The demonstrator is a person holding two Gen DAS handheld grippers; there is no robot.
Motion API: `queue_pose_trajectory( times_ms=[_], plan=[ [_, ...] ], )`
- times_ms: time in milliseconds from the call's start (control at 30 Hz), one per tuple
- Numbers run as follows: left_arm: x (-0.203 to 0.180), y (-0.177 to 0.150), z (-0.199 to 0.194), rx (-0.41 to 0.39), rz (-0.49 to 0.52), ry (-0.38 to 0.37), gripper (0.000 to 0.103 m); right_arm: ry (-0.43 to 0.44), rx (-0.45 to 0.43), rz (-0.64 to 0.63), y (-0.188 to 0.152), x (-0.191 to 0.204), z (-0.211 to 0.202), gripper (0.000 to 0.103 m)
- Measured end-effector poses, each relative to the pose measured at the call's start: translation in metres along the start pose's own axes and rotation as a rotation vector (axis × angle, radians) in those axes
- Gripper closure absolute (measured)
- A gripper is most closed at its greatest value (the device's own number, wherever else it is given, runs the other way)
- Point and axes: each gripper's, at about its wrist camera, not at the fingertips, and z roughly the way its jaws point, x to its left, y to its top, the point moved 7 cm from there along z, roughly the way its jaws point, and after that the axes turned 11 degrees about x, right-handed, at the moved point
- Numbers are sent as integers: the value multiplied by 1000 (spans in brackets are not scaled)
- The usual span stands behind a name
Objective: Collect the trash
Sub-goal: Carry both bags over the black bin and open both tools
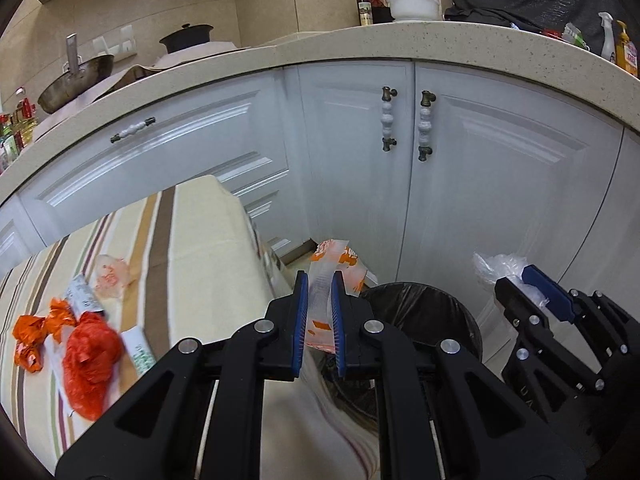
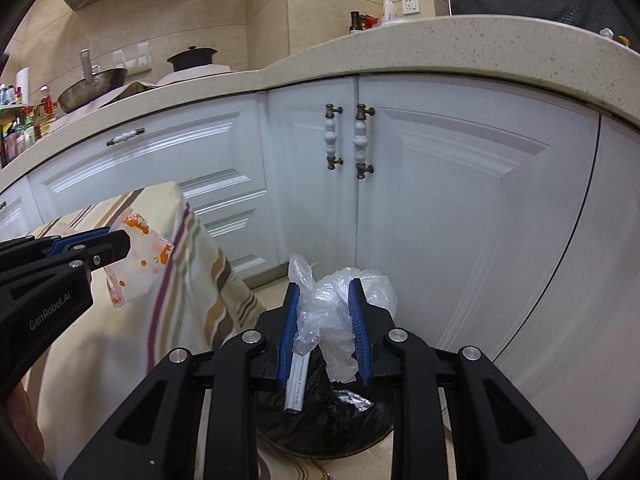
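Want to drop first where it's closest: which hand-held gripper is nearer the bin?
Right. The right hand-held gripper, clamping the clear plastic bag, hangs over the bin. The left hand-held gripper, clamping the orange-printed wrapper, is beside it, nearer the table.

Orange-print wrapper: flat, upright, over bin rim, 9 o'clock. Clear plastic bag: crumpled, above bin. Red bag w/ scraps: on tablecloth.

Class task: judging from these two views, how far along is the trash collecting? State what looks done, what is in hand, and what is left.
Done: the black-lined round bin already holds some scraps. In hand: the left claw grips an orange-printed white wrapper; the right claw grips a crumpled clear plastic bag above the bin. Left: a red crumpled bag, orange foil and paper scraps on the striped tablecloth.
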Motion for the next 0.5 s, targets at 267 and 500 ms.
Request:
queue_pose_trajectory(
  times_ms=[267, 500],
  plan=[
    [-22, 17, 35, 75, -4, -54, 87, -16, 28, 51, 6, -20, 31, 63],
    [-13, 16, 30, 63, -19, -59, 64, -28, 24, 75, 6, -26, 20, 57]
  ],
)
